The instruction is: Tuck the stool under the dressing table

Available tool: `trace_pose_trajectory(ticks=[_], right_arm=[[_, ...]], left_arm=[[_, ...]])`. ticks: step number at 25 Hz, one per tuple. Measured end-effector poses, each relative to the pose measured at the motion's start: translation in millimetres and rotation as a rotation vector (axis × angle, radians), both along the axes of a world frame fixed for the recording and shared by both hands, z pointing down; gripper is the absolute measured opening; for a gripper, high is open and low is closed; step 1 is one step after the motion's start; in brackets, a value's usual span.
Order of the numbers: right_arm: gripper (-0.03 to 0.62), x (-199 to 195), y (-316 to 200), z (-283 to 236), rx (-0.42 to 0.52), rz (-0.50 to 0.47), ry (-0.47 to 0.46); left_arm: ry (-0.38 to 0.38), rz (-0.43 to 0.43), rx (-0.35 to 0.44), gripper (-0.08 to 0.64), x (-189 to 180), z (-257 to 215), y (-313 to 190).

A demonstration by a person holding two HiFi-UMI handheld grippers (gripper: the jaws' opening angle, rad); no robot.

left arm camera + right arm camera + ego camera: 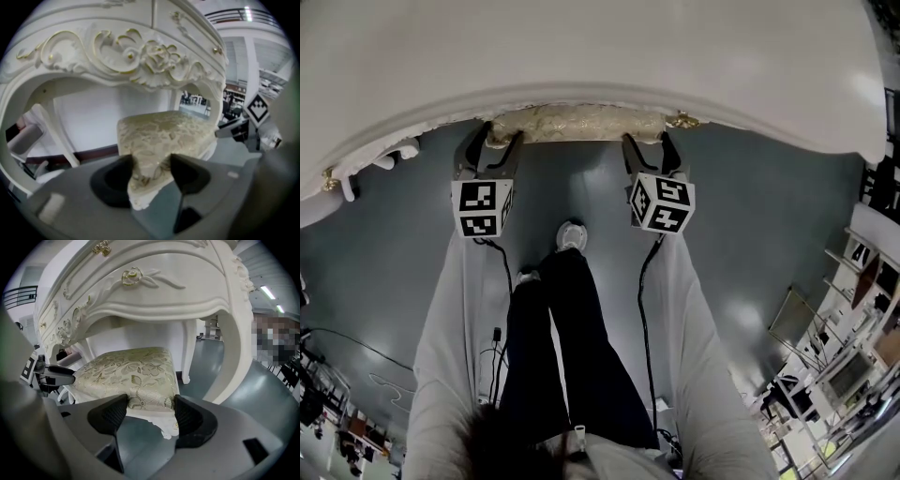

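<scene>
glossy grey floor [750, 234]: white dressing table [581, 56] stands far, stool [581, 123] beneath its near edge, black cables [493, 349] near left.

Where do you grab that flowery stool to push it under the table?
By the two near seat corners of the stool, coming from the front, opposite the dressing table. The padded edge is thick enough for jaws to pinch, and the left gripper and right gripper, one per corner, should keep the push straight.

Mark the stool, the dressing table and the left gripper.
stool [126, 369]: right gripper view, middle of the floral seat.
dressing table [159, 291]: right gripper view, its curved white front.
left gripper [151, 161]: left gripper view, midway between its fingertips, which are clamped on the stool's corner.
</scene>
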State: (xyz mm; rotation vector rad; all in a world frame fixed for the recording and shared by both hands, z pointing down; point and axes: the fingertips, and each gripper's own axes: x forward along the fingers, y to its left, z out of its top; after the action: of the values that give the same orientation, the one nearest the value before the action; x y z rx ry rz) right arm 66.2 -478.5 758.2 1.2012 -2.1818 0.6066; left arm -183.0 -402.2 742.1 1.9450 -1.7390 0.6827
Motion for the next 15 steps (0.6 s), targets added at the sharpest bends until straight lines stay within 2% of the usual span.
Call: trace_pose_trajectory(ticks=[8,15], right_arm=[[0.321,0.8,-12.6,-0.2,0.012,-0.004,0.002],[0.321,-11.3,-26.3,-1.4,0.011,-0.006,-0.003]], left_arm=[[0.007,-0.013,0.020,0.265,2.3,0.0,-8.7],[-0.011,-0.029,0.023,0.265,-10.5,-1.9,-23.3]])
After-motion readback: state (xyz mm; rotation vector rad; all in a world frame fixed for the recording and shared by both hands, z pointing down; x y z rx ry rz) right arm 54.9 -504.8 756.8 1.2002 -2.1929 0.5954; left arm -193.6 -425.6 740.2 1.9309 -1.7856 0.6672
